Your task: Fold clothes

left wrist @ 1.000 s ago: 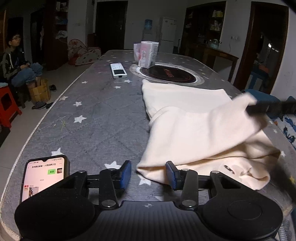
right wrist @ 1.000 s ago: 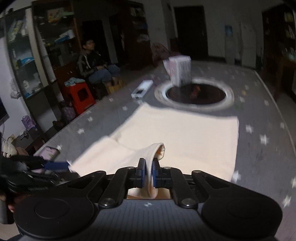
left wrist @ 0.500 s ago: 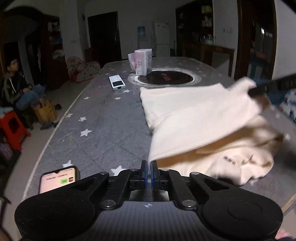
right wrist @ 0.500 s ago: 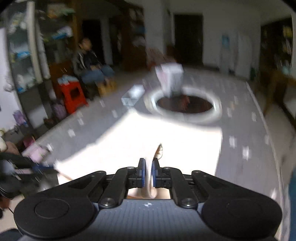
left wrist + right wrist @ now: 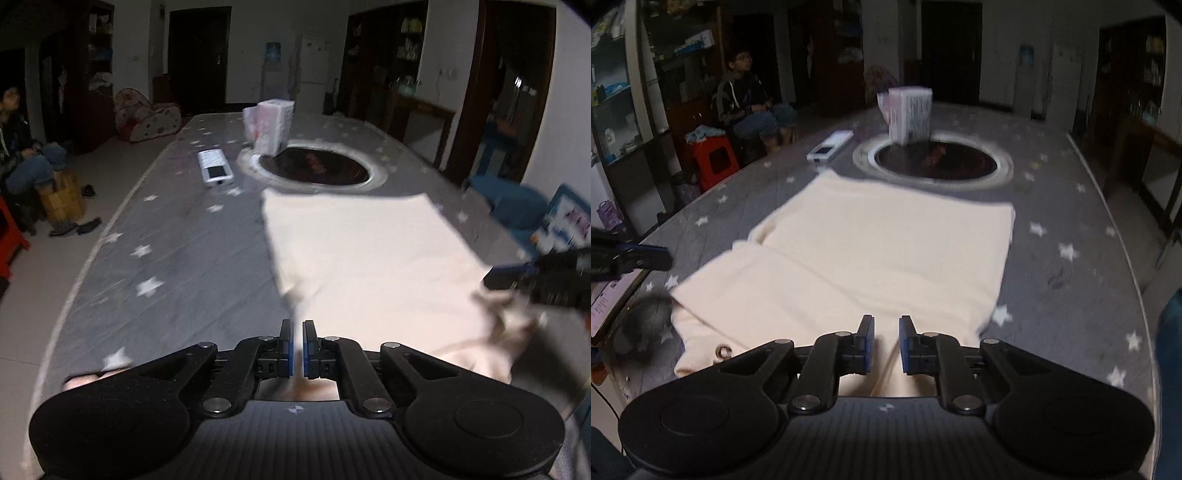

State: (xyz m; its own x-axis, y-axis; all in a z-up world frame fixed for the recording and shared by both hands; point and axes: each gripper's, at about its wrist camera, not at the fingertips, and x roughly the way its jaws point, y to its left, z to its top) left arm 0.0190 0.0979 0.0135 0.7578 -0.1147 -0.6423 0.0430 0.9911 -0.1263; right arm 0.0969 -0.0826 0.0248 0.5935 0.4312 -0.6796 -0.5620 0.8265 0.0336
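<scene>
The left gripper pinched the cream garment's near corner; the right gripper's jaws were opening, with cloth between them.

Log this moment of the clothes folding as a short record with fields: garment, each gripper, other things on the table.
garment: cream garment lying spread on the star-patterned table, its near left part folded over
left gripper: shut on a near edge of the garment
right gripper: jaws opening, cloth between them but the pads no longer pressing it
far end of table: white remote, tissue pack beside the dark round inset
near left edge: phone, screen lit
background: a person seated off to the left
</scene>
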